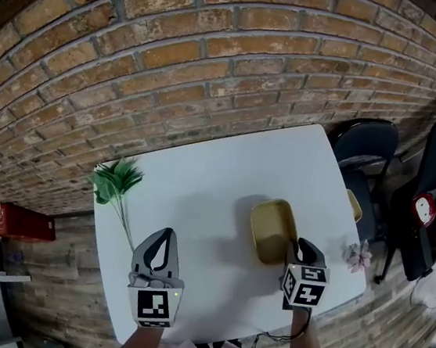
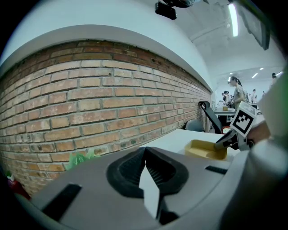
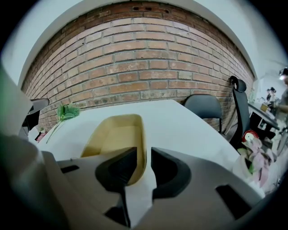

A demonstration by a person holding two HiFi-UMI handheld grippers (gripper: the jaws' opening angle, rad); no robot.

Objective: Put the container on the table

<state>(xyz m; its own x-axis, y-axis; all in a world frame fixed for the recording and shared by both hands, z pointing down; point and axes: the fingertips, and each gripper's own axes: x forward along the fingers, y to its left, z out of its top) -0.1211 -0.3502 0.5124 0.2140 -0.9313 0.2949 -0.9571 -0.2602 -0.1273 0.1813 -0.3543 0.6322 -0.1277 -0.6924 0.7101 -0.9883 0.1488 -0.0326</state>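
Note:
A shallow yellow container [image 1: 272, 229] [image 3: 114, 137] rests on the white table [image 1: 201, 183], right of centre. My right gripper [image 1: 297, 250] [image 3: 144, 155] is at its near right corner. The jaws stand a little apart on either side of the container's right wall, and the pads do not press on it. Over the table's near left part my left gripper [image 1: 165, 235] [image 2: 145, 150] is shut with nothing in it. The left gripper view also shows the container [image 2: 204, 149] with the right gripper [image 2: 226, 140] at its rim.
A green leafy sprig [image 1: 116, 180] lies at the table's left edge. A pink flower [image 1: 358, 256] sits near the right edge. A dark chair [image 1: 363, 148] and a black office chair [image 1: 430, 179] stand to the right. The brick wall [image 1: 176, 62] runs behind.

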